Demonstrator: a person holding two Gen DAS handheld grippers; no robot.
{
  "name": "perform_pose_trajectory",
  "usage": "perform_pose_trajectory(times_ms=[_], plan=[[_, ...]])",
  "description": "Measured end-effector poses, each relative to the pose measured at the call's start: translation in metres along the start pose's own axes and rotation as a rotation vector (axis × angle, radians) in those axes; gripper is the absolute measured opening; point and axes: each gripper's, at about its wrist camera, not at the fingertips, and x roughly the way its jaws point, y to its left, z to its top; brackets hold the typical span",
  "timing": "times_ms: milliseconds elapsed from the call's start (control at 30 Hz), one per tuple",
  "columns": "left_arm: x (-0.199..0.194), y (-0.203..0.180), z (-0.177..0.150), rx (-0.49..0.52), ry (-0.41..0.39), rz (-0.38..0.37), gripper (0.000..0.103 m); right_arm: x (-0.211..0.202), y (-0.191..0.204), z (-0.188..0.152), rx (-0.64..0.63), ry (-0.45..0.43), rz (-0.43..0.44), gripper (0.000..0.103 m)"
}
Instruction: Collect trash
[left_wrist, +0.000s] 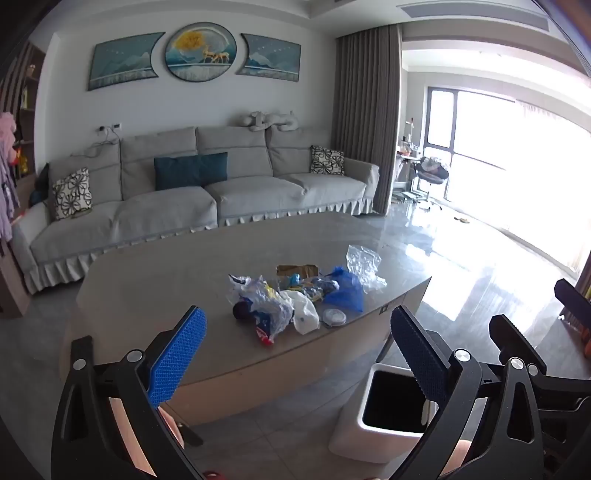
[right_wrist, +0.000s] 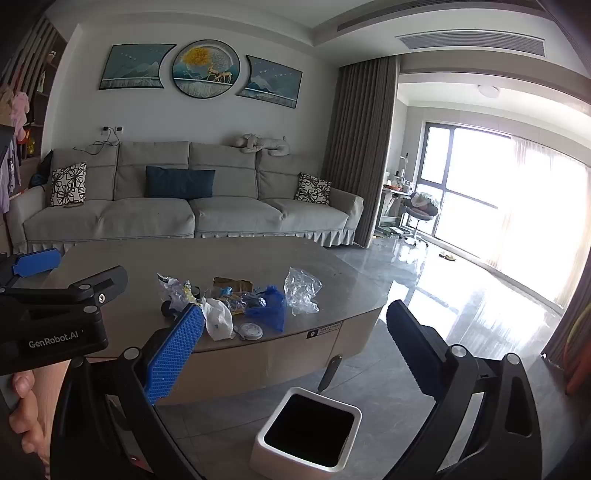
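Note:
A heap of trash (left_wrist: 291, 299) lies on the oval coffee table (left_wrist: 155, 280): clear plastic wrappers (left_wrist: 364, 264), a blue bag (left_wrist: 345, 290), a white crumpled bag (left_wrist: 304, 312), a round lid (left_wrist: 334, 317) and a torn cardboard piece (left_wrist: 297, 269). The same heap (right_wrist: 236, 306) shows in the right wrist view. A white square bin (left_wrist: 391, 402) with a dark inside stands on the floor in front of the table, also in the right wrist view (right_wrist: 310, 432). My left gripper (left_wrist: 295, 354) is open and empty, short of the heap. My right gripper (right_wrist: 295, 350) is open and empty above the bin.
A grey sofa (left_wrist: 207, 199) with cushions stands behind the table. Glossy tiled floor (right_wrist: 461, 295) runs right toward bright windows and a curtain (left_wrist: 365, 122). The left gripper's body (right_wrist: 55, 317) shows at the left of the right wrist view. The right gripper's body (left_wrist: 524, 354) shows at right.

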Motion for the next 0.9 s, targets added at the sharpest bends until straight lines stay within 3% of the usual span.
perform_pose_trajectory(times_ms=[900], plan=[[0.029, 0.009, -0.003, -0.013, 0.020, 0.029, 0.100, 0.019, 0.004, 0.003, -0.011, 0.022, -0.011, 0.099]])
